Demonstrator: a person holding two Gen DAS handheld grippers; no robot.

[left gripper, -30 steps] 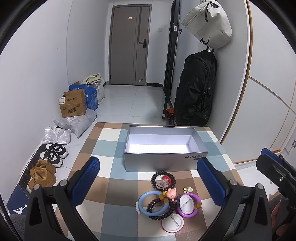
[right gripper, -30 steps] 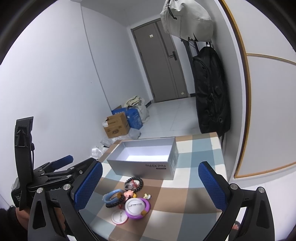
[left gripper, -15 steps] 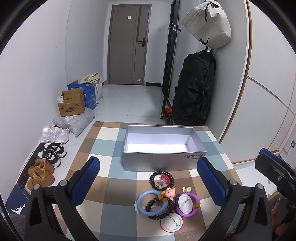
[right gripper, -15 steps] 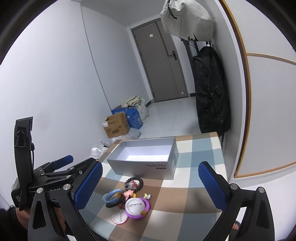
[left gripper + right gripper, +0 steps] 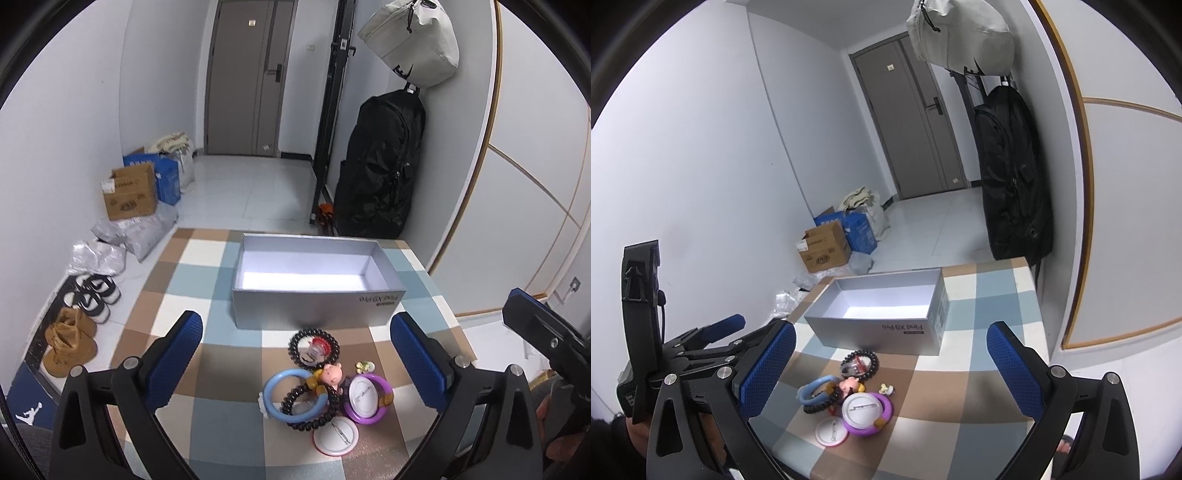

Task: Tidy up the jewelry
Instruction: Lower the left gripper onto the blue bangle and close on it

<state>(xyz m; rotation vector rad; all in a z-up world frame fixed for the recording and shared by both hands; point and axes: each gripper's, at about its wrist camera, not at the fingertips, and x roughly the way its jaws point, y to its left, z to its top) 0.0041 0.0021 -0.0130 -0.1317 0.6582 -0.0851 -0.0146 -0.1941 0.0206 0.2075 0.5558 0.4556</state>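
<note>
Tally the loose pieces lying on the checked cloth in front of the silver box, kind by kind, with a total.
Black beaded bracelets: 2
Plastic bangles, blue and purple: 2
Round white pin badges: 2
Pink pig charm: 1
Small yellow-green trinket: 1
Total: 8. The red-and-clear piece inside the far bracelet is left out; I cannot tell what it is.

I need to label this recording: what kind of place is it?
Probably the entry hall of a home: a door, shoes along the wall, a backpack hanging nearby, and a table with a checked cloth.
</note>
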